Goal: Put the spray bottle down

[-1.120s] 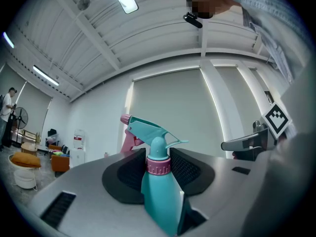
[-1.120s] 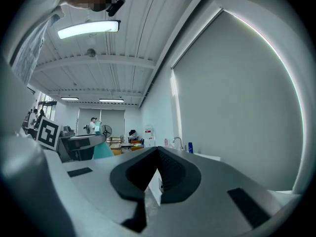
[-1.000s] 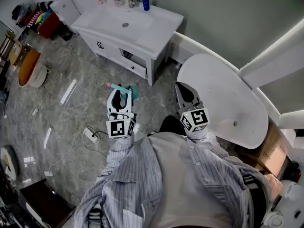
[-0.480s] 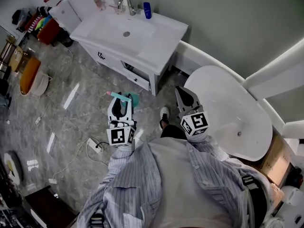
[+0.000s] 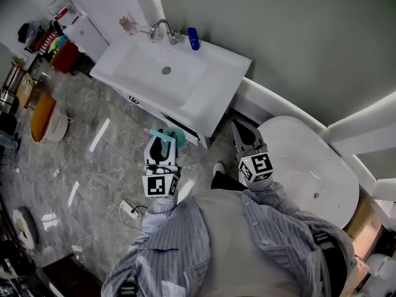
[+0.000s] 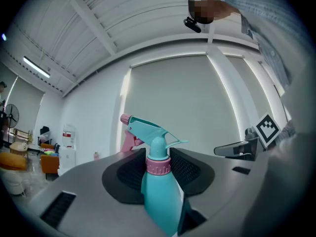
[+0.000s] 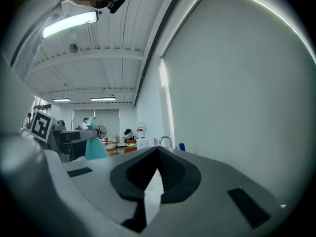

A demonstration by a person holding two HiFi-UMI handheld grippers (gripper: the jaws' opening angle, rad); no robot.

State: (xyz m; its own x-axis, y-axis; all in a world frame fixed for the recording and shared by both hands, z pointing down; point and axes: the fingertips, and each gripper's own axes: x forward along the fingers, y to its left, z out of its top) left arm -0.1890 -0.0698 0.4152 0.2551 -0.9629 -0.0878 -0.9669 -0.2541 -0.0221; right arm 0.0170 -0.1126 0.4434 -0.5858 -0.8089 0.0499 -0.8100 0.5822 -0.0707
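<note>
A teal spray bottle with a pink collar and pink trigger stands upright between the jaws of my left gripper, which is shut on its body. In the left gripper view the bottle fills the gap between the pads, its nozzle pointing left. My right gripper is held level beside it, about a hand's width to the right. Its jaws meet at the tips with nothing between them. Both grippers hover over the floor just in front of the white sink vanity.
The vanity carries a chrome faucet and a small blue bottle at its back edge. A white bathtub lies to the right against the grey wall. A power strip with cable lies on the floor at left, with orange tubs further left.
The person has walked toward the vanity, which now sits much closer to both grippers. The left gripper still holds the bottle the same way; the right stays shut.
</note>
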